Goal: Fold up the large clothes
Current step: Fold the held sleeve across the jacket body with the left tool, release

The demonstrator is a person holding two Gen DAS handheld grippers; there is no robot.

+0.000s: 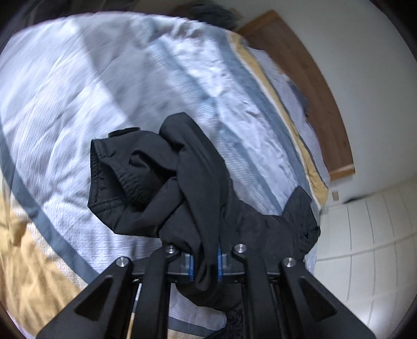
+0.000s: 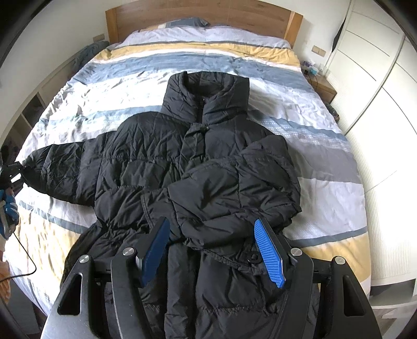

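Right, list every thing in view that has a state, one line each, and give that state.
black puffer jacket: spread front-up on the bed, closed at the front.
right-hand sleeve: folded across the jacket's front.
left-hand sleeve: stretched out sideways, cuff end gripped.
left gripper: shut on the sleeve cuff.
right gripper: open, empty, above the jacket's lower part.
striped duvet: spread over the bed, wrinkled.

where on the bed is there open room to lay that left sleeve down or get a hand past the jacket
Bare duvet lies between the jacket's collar and the headboard, and to the right, toward the wardrobe. The middle is crowded: the right sleeve is folded across the chest, under the open right gripper. The left gripper clamps the left sleeve.
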